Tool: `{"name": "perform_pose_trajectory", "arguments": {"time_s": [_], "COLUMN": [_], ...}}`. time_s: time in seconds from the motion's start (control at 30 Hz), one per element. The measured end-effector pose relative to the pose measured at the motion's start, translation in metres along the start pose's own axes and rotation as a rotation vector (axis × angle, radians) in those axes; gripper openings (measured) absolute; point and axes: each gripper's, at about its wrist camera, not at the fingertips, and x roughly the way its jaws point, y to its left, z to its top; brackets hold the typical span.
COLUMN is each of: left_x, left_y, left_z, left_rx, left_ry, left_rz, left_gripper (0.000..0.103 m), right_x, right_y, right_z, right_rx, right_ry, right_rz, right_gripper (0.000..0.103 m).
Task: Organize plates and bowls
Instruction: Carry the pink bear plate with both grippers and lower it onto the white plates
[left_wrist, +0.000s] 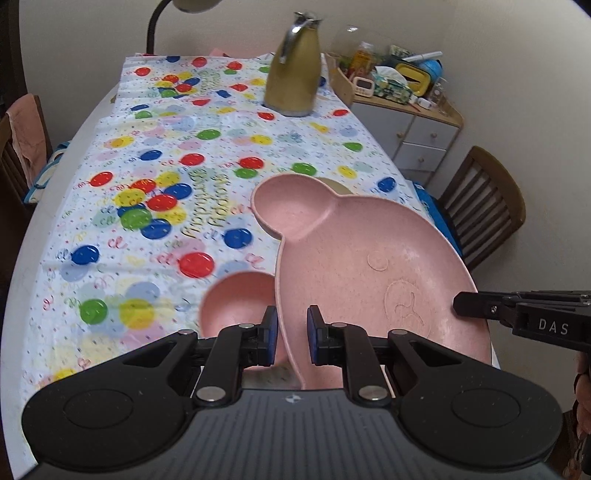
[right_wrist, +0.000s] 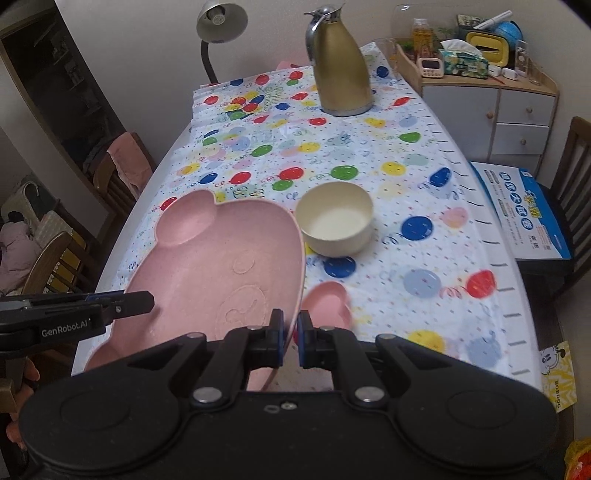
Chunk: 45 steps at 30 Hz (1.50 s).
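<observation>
A pink bear-shaped plate with two ear wells is held tilted above the table between both grippers. My left gripper straddles its left rim, jaws still a little apart from it. My right gripper is shut on the plate's right rim; it shows in the left wrist view at the plate's right edge. The left gripper shows in the right wrist view at the plate's left side. A cream bowl stands on the balloon tablecloth beyond the plate.
A gold thermos jug stands at the table's far end, a desk lamp behind it. A cluttered cabinet is at the right, with chairs on both sides. A blue box lies off the right edge.
</observation>
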Motion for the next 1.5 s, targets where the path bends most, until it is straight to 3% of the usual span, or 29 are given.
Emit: {"name": "perform_pose_trajectory", "arguments": {"time_s": [0.47, 0.9, 1.5], "left_x": [0.011, 0.034, 0.050], "left_y": [-0.077, -0.093, -0.098], "left_z": [-0.063, -0.116, -0.141], "left_rx": [0.022, 0.008, 0.014], "left_ry": [0.059, 0.109, 0.133], "left_rz": [-0.002, 0.023, 0.055], "left_gripper": [0.016, 0.016, 0.016], "right_x": [-0.047, -0.031, -0.008], "right_y": [-0.078, -0.112, -0.123], "right_z": [-0.060, -0.118, -0.144], "right_rx": [0.032, 0.031, 0.003], "right_ry": [-0.005, 0.025, 0.061], "right_rz": [-0.008, 0.000, 0.017], "right_gripper": [0.006, 0.006, 0.006]}}
